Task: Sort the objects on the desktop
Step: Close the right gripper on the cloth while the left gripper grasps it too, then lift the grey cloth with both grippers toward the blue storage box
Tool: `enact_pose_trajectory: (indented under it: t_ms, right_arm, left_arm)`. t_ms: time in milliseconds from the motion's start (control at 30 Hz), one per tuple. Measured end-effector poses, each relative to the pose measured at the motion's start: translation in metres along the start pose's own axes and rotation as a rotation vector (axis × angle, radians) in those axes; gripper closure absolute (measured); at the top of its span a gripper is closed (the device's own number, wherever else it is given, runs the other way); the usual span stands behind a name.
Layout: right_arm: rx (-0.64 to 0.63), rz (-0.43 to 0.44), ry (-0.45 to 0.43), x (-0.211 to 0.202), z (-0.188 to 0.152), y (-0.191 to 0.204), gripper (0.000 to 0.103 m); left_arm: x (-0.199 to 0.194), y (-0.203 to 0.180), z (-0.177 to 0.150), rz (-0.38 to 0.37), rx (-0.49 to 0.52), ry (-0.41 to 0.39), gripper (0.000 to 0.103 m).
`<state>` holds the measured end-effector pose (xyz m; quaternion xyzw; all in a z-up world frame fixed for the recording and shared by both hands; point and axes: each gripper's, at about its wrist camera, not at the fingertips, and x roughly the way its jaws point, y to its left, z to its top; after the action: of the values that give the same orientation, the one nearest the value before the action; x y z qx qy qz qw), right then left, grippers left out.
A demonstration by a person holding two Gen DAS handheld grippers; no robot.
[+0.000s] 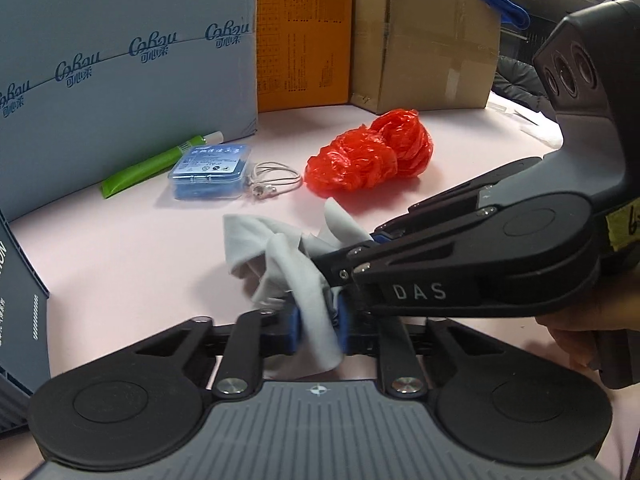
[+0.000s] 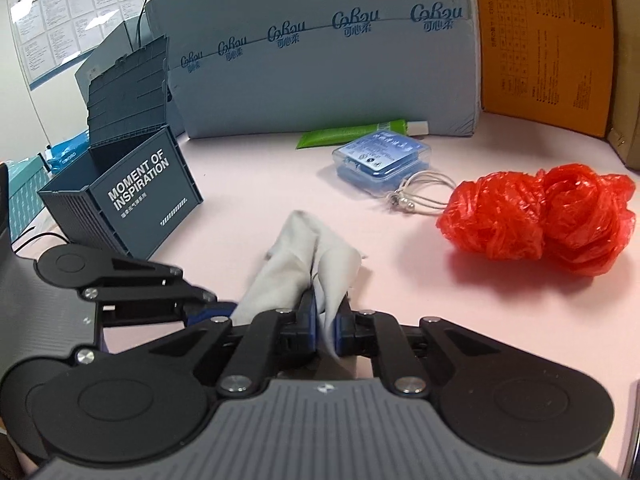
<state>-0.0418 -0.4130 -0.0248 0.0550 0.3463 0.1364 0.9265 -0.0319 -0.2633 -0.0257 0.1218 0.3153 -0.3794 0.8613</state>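
Note:
A crumpled white cloth (image 1: 280,256) lies on the pink desk, also in the right wrist view (image 2: 304,248). My left gripper (image 1: 318,330) is shut on one end of the cloth. My right gripper (image 2: 326,330) is shut on another part of it, and it comes in from the right in the left wrist view (image 1: 340,268). Beyond lie a red plastic bag (image 1: 372,156) (image 2: 540,216), a blue clear-lidded case (image 1: 210,172) (image 2: 384,156), a coiled white cord (image 1: 272,182) (image 2: 420,192) and a green tube (image 1: 156,164) (image 2: 352,132).
A dark blue open crate (image 2: 132,184) marked MOMENT OF INSPIRATION stands at the left, its corner also in the left wrist view (image 1: 20,312). A large grey-blue carton (image 1: 128,60), an orange box (image 1: 304,32) and a brown cardboard box (image 1: 424,36) line the back.

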Motion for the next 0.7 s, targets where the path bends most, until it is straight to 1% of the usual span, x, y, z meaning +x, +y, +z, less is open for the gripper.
enact_pose_trajectory:
  t_ms: [300, 533, 700]
  right_arm:
    - [0.075, 0.045, -0.023, -0.007, -0.001, -0.004, 0.092]
    - [0.088, 0.046, -0.045, -0.019, -0.002, 0.0, 0.092]
    - [0.11, 0.032, -0.045, -0.026, -0.011, 0.006, 0.092]
  left_arm:
    - [-0.01, -0.004, 0.0, 0.008, 0.011, -0.022, 0.092]
    - [-0.022, -0.009, 0.001, 0.006, 0.03, -0.042, 0.092]
    - [-0.031, -0.013, -0.003, -0.006, 0.045, -0.027, 0.092]
